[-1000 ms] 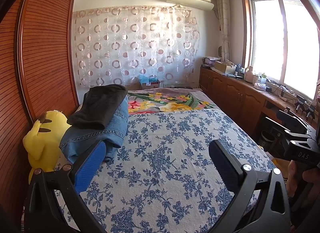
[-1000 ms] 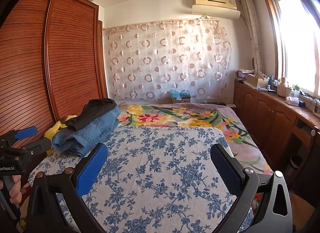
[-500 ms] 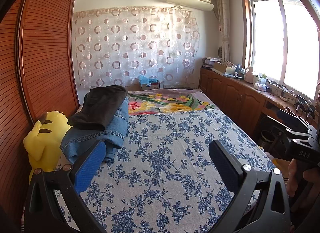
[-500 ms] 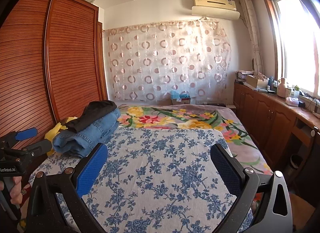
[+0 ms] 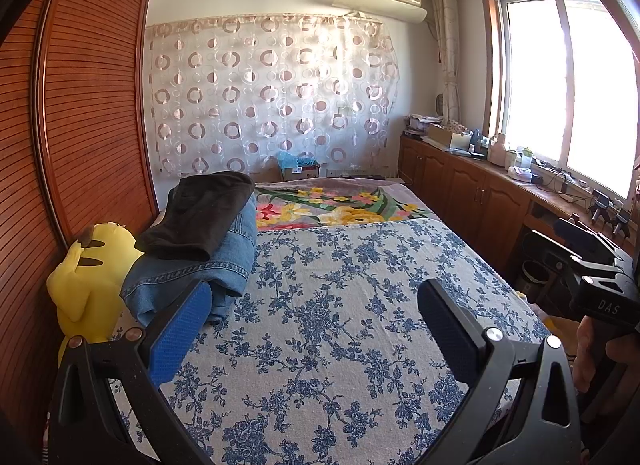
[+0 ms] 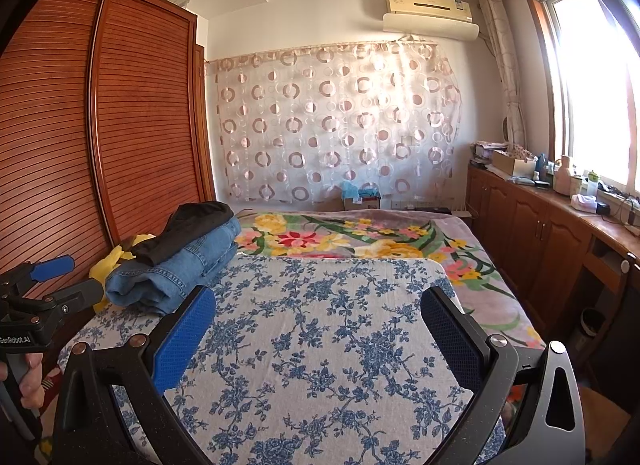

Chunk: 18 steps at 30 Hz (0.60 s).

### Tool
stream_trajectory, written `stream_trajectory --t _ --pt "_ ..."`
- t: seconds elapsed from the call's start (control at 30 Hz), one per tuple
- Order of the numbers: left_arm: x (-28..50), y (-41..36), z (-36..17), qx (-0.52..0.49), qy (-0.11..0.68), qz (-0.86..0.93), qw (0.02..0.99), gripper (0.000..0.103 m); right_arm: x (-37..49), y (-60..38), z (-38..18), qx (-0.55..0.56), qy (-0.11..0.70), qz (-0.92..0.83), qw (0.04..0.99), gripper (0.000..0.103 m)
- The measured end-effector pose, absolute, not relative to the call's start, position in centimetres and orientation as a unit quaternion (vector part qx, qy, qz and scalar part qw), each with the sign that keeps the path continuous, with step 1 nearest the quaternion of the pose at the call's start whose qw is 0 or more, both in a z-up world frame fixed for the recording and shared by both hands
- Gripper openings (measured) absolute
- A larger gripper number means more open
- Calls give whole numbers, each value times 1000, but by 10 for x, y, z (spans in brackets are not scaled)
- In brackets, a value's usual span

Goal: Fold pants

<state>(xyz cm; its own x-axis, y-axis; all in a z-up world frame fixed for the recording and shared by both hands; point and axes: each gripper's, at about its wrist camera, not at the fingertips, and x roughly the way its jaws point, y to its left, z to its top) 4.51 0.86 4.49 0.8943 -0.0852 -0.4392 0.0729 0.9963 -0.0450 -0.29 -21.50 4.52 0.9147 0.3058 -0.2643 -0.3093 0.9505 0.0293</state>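
Observation:
A stack of folded pants lies at the bed's left side: dark brown pants [image 5: 200, 217] on top of blue jeans [image 5: 192, 277]. The same stack shows in the right wrist view, dark pants [image 6: 188, 225] over jeans [image 6: 172, 269]. My left gripper [image 5: 316, 321] is open and empty above the blue-flowered bedspread [image 5: 340, 325], just right of the jeans. My right gripper [image 6: 320, 325] is open and empty above the same bedspread [image 6: 320, 325], to the right of the stack. Each gripper shows at the edge of the other's view.
A yellow plush toy [image 5: 88, 281] sits between the stack and the wooden wardrobe [image 5: 80, 125]. A floral blanket [image 5: 340, 205] covers the bed's far end. Wooden cabinets [image 5: 480, 201] with clutter run along the right under the window.
Both grippers have barely shifted; the views are nearly the same. Nothing was taken hold of or let go.

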Motion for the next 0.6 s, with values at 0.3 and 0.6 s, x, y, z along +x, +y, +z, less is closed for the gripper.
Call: stream_trajectory --t 0.3,0.6 --pt "45 9 44 -14 226 -41 973 103 -2 -214 45 -6 135 157 978 102" --pt "43 7 46 -14 225 -39 973 103 -4 -213 45 -8 133 157 979 102"
